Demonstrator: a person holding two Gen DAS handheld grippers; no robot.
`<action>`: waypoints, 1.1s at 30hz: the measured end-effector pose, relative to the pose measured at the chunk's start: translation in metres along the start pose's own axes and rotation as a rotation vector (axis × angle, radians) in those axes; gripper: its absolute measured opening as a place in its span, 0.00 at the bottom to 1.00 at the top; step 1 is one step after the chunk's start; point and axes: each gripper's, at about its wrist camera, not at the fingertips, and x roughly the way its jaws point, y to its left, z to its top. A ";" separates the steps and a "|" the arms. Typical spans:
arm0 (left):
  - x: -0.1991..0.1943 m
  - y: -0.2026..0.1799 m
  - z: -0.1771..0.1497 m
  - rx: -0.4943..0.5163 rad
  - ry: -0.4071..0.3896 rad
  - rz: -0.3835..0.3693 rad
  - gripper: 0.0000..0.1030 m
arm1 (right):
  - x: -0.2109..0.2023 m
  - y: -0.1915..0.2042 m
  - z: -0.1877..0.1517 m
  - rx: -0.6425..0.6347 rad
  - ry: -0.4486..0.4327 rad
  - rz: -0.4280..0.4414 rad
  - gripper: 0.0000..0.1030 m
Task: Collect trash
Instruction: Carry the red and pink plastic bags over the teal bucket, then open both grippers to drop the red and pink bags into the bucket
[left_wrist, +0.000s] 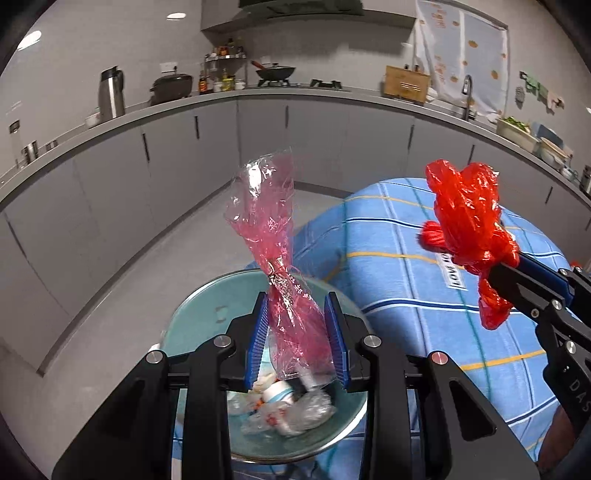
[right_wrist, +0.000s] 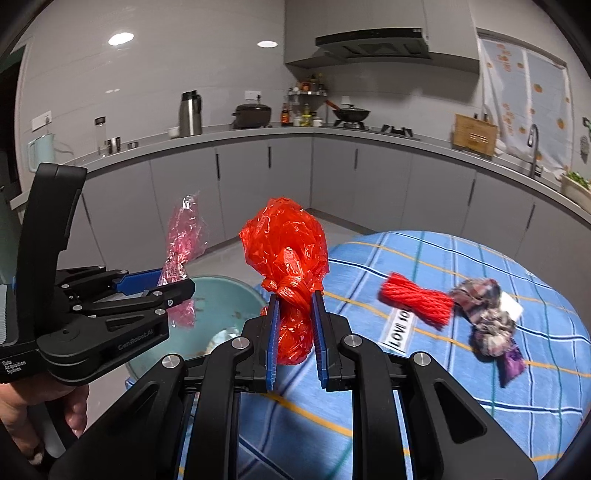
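Left tongs (left_wrist: 299, 339) pinch a pink cellophane wrapper (left_wrist: 275, 236) above the teal bin (left_wrist: 207, 314) at the desk (right_wrist: 443, 266) edge for dropping, right tongs (right_wrist: 295, 332) clamp a knotted red bag (right_wrist: 286, 240) headed binward; red twine (right_wrist: 415, 301), rag (right_wrist: 487, 321) remain.

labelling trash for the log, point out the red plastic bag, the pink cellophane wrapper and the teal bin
red plastic bag (right_wrist: 286, 254): right wrist view, on its crumpled upper bulge.
pink cellophane wrapper (left_wrist: 264, 218): left wrist view, on its flared upper half.
teal bin (left_wrist: 201, 314): left wrist view, on its inner wall.
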 end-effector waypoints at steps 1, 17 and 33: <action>0.000 0.004 0.000 -0.003 0.000 0.006 0.31 | 0.002 0.004 0.002 -0.008 0.000 0.011 0.17; 0.014 0.047 -0.012 -0.068 0.038 0.076 0.32 | 0.050 0.050 -0.001 -0.089 0.063 0.115 0.18; 0.022 0.059 -0.017 -0.096 0.046 0.122 0.56 | 0.070 0.049 -0.015 -0.079 0.085 0.135 0.42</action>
